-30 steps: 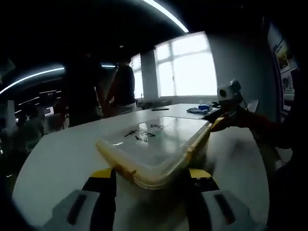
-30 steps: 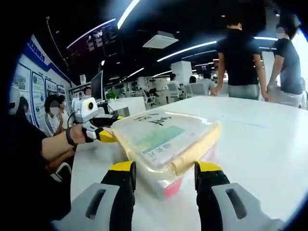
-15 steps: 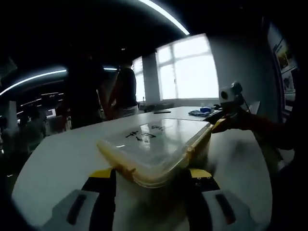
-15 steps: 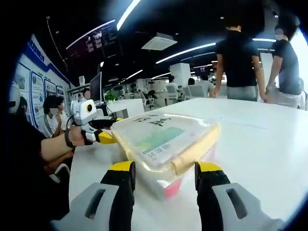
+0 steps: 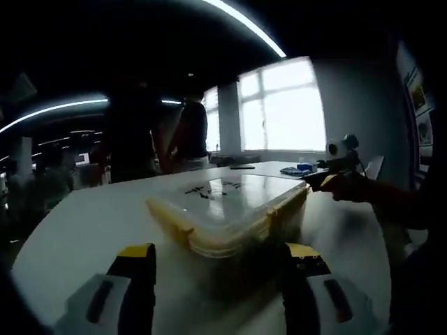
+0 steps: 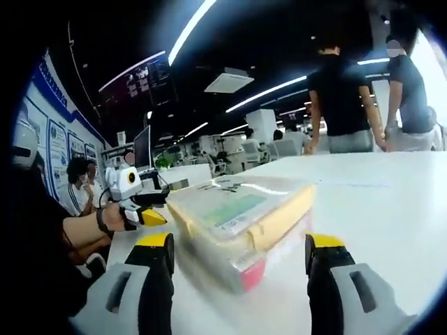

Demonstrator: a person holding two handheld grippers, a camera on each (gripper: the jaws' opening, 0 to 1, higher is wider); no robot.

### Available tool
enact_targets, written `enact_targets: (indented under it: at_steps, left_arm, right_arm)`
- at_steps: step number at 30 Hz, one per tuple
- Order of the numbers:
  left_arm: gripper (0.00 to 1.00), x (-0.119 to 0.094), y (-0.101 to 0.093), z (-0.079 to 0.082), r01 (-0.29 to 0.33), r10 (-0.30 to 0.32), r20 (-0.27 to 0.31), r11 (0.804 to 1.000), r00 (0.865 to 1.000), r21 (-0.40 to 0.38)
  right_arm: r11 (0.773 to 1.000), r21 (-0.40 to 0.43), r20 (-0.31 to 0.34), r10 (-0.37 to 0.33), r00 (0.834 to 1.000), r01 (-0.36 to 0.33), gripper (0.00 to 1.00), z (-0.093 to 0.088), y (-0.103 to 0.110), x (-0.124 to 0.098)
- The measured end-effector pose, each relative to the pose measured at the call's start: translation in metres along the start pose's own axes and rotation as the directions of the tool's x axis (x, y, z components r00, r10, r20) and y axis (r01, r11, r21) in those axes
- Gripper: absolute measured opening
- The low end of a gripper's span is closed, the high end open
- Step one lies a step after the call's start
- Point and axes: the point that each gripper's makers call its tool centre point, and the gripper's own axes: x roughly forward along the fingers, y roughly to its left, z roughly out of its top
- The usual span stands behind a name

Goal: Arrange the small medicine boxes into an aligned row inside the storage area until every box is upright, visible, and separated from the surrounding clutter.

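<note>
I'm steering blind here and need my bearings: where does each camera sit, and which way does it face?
Left gripper view: rides the left tongs, low over the white table, facing the lidded storage box and windows; right tongs at right.
Right gripper view: rides the right tongs, facing the box and office; left tongs, a hand at left.
Shared: box, table.

Two people in dark shirts are standing at the far edge of the white bench. A monitor is sitting on a desk behind, and bright windows are glowing beyond the bench's far end.
</note>
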Motion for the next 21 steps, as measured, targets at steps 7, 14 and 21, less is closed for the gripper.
enact_targets:
  at_steps: [7, 14, 21]
  left_arm:
    - [0.86, -0.006, -0.009, 0.004, 0.013, -0.013, 0.007, 1.000, 1.000, -0.003]
    - [0.89, -0.010, -0.013, 0.007, 0.024, -0.024, 0.014, 1.000, 1.000, 0.001]
    - [0.99, -0.015, -0.020, 0.005, 0.031, -0.030, -0.012, 0.999, 0.999, 0.033]
  right_arm:
    - [1.000, -0.003, 0.058, 0.029, 0.998, -0.029, 0.96, 0.008, 0.008, -0.001]
    - [0.999, -0.022, 0.076, 0.026, 0.997, -0.024, 1.00, 0.008, 0.009, -0.003]
    - [0.999, -0.030, 0.089, 0.020, 0.996, -0.017, 1.00, 0.007, 0.012, -0.011]
